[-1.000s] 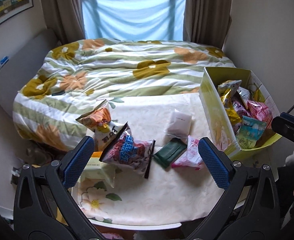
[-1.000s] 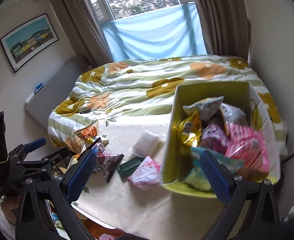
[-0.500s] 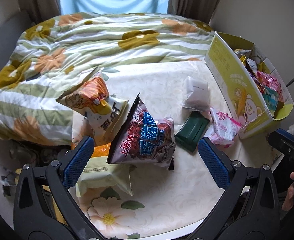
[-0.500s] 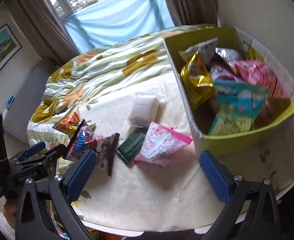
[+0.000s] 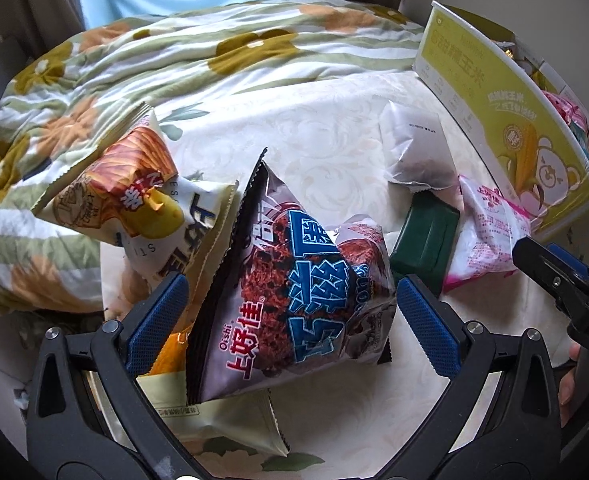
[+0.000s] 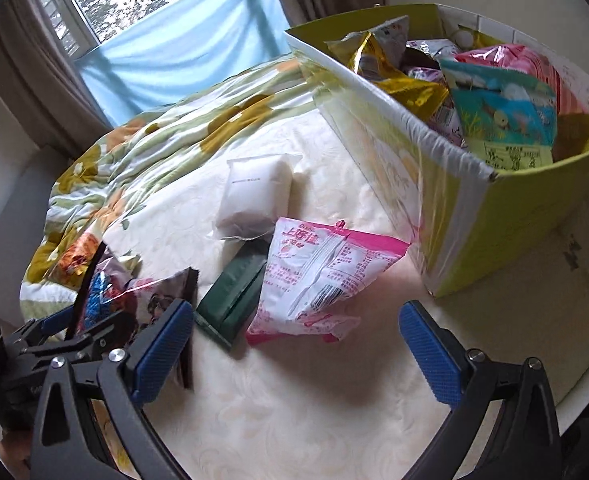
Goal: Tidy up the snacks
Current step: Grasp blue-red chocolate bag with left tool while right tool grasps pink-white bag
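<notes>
Straddling the brown-and-blue Oishi snack bag (image 5: pixel 294 292), my left gripper (image 5: pixel 290 316) has its jaws spread wide, pads clear of it on both sides. Right beside it lie the dark green packet (image 6: pixel 234 300) and the pink Oishi pouch (image 6: pixel 318 280); my right gripper (image 6: pixel 294 350) hovers released before that pouch, the yellow-green snack box (image 6: pixel 534 216) farther right.

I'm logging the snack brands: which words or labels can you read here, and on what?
"Oishi 上好佳": brown chip bag.
"上好佳": pink-and-white packet; its small print is unreadable.
"上好佳": orange bag, partly hidden.
Yellow box: characters too blurred.
White pouch: print too small.
</notes>
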{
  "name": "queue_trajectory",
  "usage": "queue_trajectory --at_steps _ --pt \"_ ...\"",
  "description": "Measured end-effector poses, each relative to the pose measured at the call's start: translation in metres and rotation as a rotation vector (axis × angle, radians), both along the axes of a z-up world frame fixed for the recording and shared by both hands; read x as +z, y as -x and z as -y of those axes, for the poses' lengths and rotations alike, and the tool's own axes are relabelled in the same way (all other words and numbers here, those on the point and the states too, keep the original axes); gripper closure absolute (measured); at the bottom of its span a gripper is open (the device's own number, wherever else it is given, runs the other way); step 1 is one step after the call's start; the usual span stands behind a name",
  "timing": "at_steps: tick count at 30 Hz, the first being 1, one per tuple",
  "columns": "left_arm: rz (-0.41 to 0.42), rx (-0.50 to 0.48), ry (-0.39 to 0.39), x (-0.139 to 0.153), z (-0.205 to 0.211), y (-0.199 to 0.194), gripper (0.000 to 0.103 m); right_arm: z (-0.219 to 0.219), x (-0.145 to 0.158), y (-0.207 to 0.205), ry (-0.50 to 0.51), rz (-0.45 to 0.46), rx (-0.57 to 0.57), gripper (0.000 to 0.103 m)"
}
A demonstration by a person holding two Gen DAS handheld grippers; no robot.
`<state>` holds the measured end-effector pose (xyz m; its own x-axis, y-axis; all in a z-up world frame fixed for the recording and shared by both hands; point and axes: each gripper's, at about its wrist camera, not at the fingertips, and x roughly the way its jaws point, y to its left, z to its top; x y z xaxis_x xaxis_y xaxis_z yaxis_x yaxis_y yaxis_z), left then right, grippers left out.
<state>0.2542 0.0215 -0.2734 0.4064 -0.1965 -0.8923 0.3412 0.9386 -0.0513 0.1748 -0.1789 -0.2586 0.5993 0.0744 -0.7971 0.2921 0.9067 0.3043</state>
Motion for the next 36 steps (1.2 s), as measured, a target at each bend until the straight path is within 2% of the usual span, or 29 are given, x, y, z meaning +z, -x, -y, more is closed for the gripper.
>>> queue_trajectory --at_steps 3,6,10,11,13,20,22,29,34,35,36 --pt "-0.014 -0.024 -0.001 -0.006 0.005 -0.004 0.000 0.002 -0.009 -0.006 -0.005 -0.008 -0.029 0.009" --pt "-0.031 -0.045 0.010 -0.009 0.009 -0.006 0.012 0.005 -0.017 -0.011 -0.010 -0.018 -0.047 0.017" --pt "-0.032 -0.058 0.010 -0.009 0.011 -0.006 0.015 0.004 -0.023 -0.014 0.013 -0.023 -0.066 0.017" --pt "-0.035 -0.061 0.009 -0.009 0.011 -0.005 0.021 0.004 -0.024 -0.014 0.012 -0.027 -0.070 0.017" --pt "-0.045 -0.067 0.016 -0.009 0.011 -0.005 0.024 0.005 -0.027 -0.016 0.007 -0.034 -0.077 0.019" --pt "-0.055 -0.059 0.028 -0.009 0.005 -0.002 0.032 0.003 -0.035 -0.022 0.020 -0.057 -0.067 0.034" --pt "-0.060 -0.053 0.041 -0.008 0.001 -0.002 0.034 0.001 -0.035 -0.023 0.038 -0.057 -0.059 0.035" --pt "-0.072 -0.040 0.069 -0.006 -0.005 0.003 0.037 -0.006 -0.035 -0.027 0.069 -0.077 0.002 0.053" --pt "-0.062 -0.026 0.075 0.001 -0.007 0.008 0.037 -0.005 -0.031 -0.022 0.080 -0.075 0.025 0.058" --pt "-0.059 -0.024 0.075 0.003 -0.007 0.009 0.037 -0.004 -0.029 -0.020 0.079 -0.074 0.031 0.064" --pt "-0.055 -0.020 0.074 0.006 -0.008 0.011 0.037 -0.003 -0.027 -0.019 0.079 -0.072 0.034 0.065"
